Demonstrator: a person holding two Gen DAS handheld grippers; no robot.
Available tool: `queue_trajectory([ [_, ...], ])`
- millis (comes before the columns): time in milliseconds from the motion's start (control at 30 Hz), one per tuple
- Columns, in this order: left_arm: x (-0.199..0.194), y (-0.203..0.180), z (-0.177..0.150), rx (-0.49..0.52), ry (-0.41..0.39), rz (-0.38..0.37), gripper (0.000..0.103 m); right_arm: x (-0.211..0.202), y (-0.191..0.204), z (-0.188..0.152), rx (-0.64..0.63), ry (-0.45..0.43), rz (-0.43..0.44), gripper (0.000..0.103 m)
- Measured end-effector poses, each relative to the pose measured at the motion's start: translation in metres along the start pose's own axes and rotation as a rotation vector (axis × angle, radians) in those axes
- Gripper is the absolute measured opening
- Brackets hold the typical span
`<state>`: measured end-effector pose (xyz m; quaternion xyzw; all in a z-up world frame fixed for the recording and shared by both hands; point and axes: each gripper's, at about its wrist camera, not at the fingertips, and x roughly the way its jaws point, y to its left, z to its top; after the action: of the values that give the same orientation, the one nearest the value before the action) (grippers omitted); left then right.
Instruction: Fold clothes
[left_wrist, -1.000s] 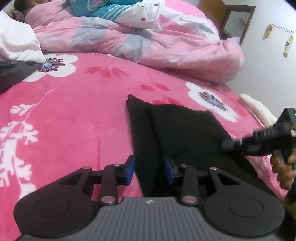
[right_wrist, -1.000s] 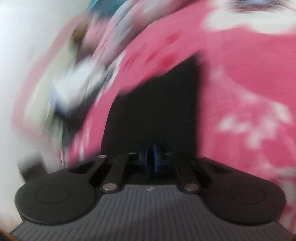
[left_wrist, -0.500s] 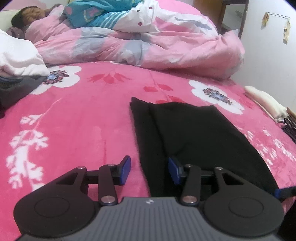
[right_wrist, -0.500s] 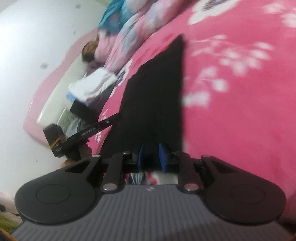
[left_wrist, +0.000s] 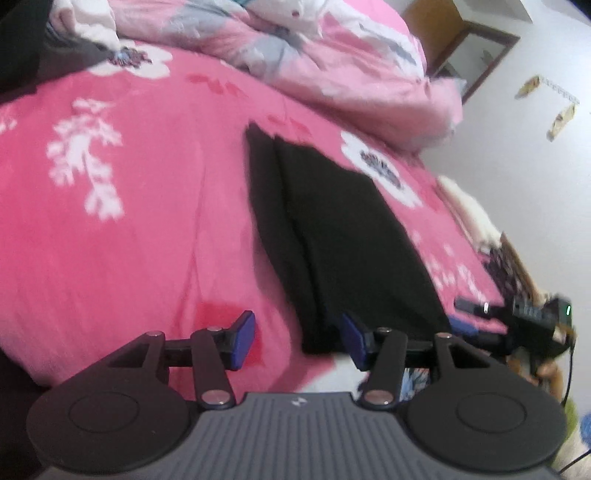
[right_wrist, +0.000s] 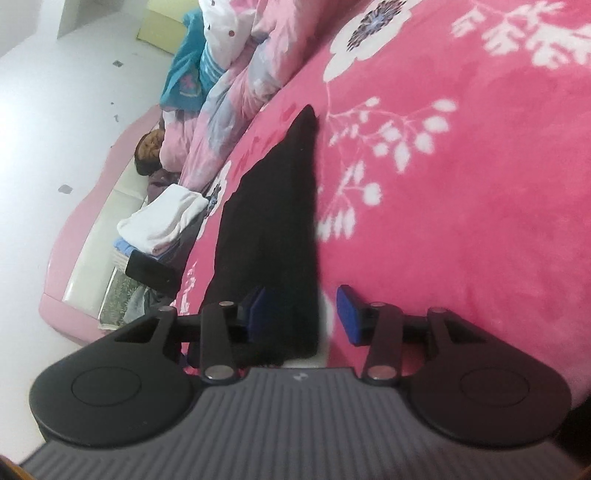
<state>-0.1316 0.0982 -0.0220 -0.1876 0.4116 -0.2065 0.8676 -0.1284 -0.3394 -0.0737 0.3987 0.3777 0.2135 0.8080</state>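
Left wrist view: ahead of our fingers we see the bed (left_wrist: 129, 221), covered in a bright pink blanket with white flowers and sprigs. Beyond that, far ahead of the fingers, lies a rumpled pale pink quilt (left_wrist: 332, 66). The black garment (left_wrist: 332, 229) lies flat on the blanket as a long folded strip, running from the far middle back to our fingers. Its near end sits between the two blue pads, closer to the right one; whether that pad touches the cloth we cannot tell. Our left gripper (left_wrist: 297, 338) has its fingers spread wide, holding nothing. To the right of it, at the bed's edge, part of the right gripper (left_wrist: 532, 317) shows with a green light.

In the right wrist view, the same black garment (right_wrist: 273, 229) stretches away from our fingers, narrowing to a point far ahead. Its near end lies between the pads, against the left one. Our right gripper (right_wrist: 301, 314) also has its fingers set wide apart, gripping nothing. Left of the fingers, by the headboard, sits a pile of white folded clothes (right_wrist: 162, 221).
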Motion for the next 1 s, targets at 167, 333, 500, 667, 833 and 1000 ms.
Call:
queue_trajectory([
  [167,0.010,-0.013,-0.008,0.062,-0.007,-0.004,0.052,0.000,0.011,-0.008,-0.042,0.035,-0.027,0.041],
  [333,-0.001,-0.020,-0.001,0.156,-0.064,0.101,0.048,-0.004,0.010,-0.016,-0.020,0.035,-0.016,0.040],
  [500,-0.025,-0.044,0.012,0.325,-0.195,0.212,0.048,-0.008,-0.003,-0.017,0.068,0.026,0.022,0.031],
  [667,0.003,-0.112,0.002,0.612,-0.126,0.106,0.057,-0.009,-0.014,-0.019,0.135,0.029,0.070,0.010],
  [833,0.055,-0.170,-0.033,0.889,-0.040,0.038,0.059,-0.013,-0.023,-0.019,0.189,0.011,0.144,0.005],
  [1000,0.076,-0.193,-0.046,1.016,-0.043,0.056,0.059,-0.016,-0.012,-0.011,0.152,0.018,0.171,0.004],
])
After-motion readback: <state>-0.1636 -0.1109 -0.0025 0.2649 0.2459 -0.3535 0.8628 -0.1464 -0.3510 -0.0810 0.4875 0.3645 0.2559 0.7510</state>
